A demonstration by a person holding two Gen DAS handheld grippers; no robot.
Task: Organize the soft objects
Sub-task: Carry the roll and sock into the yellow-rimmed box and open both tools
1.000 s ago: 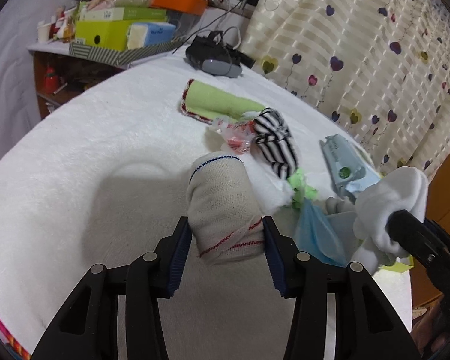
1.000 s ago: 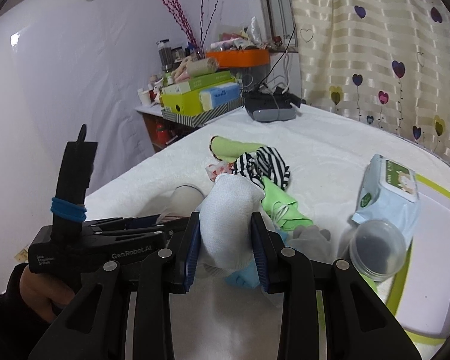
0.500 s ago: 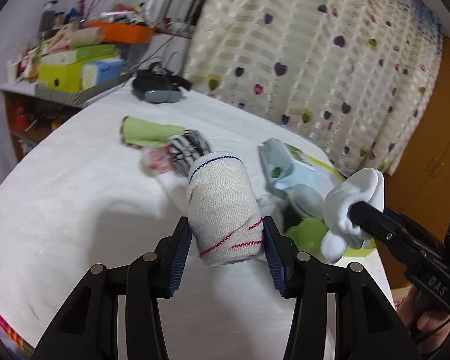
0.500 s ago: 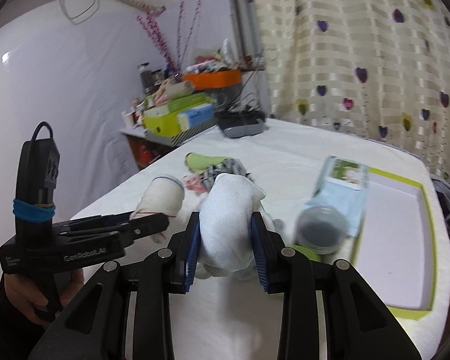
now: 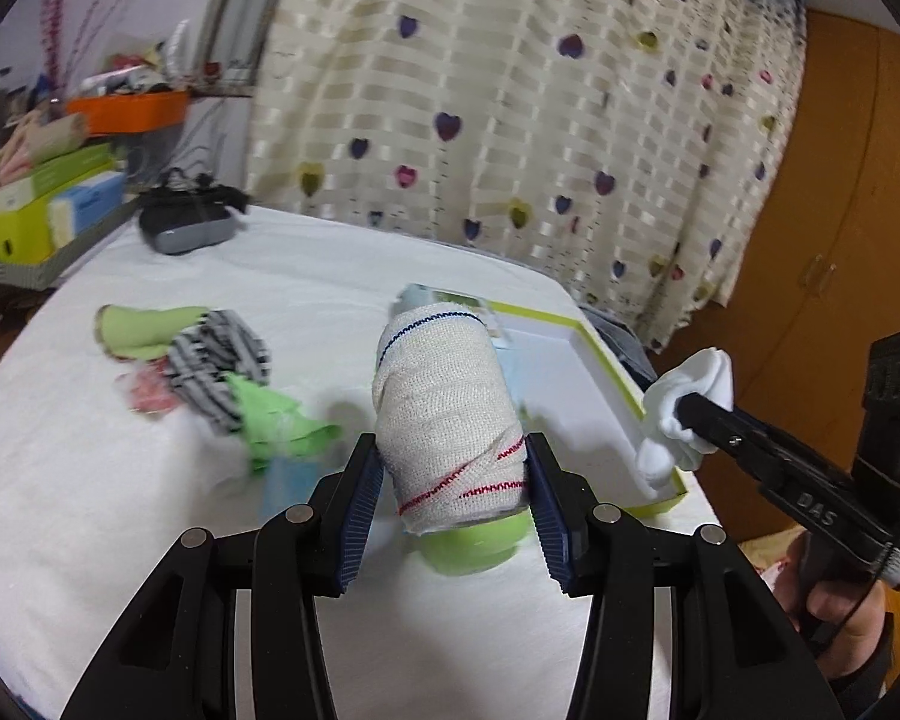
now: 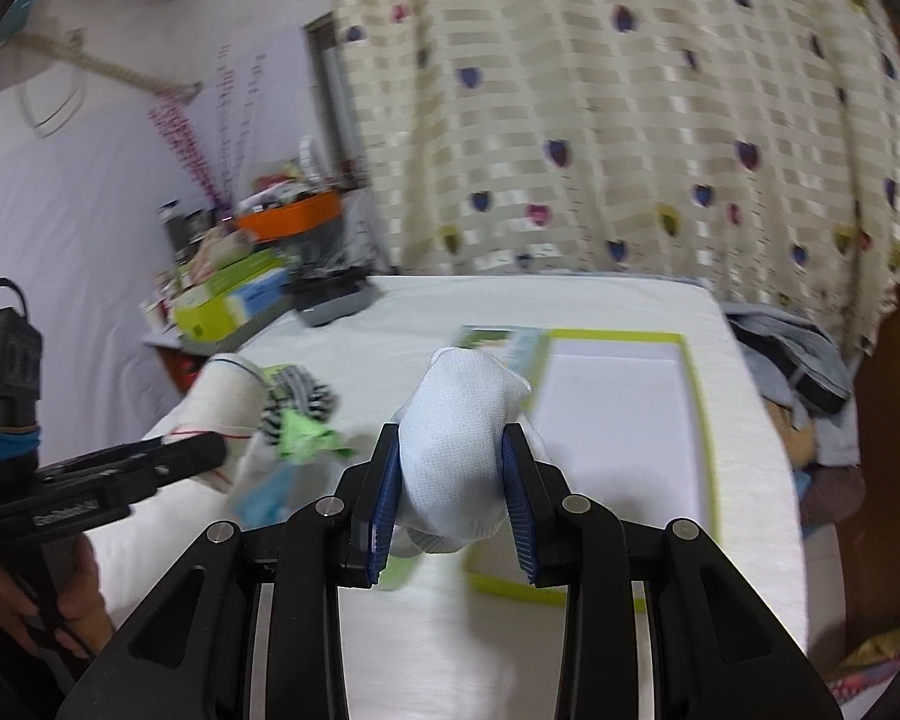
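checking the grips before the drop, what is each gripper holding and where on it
Left gripper: bandage roll, pinched at its lower end. Right gripper: white sock bundle, squeezed across its middle.

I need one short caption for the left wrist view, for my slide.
Left gripper holds a bandage roll above the bed, beside a green-edged tray.

The left gripper (image 5: 455,468) points forward and downward, its jaws clamped on a bandage roll (image 5: 444,402). The right gripper (image 6: 450,480) beside it pinches a white sock (image 6: 456,450). A bare hand (image 6: 60,594) grips each handle.
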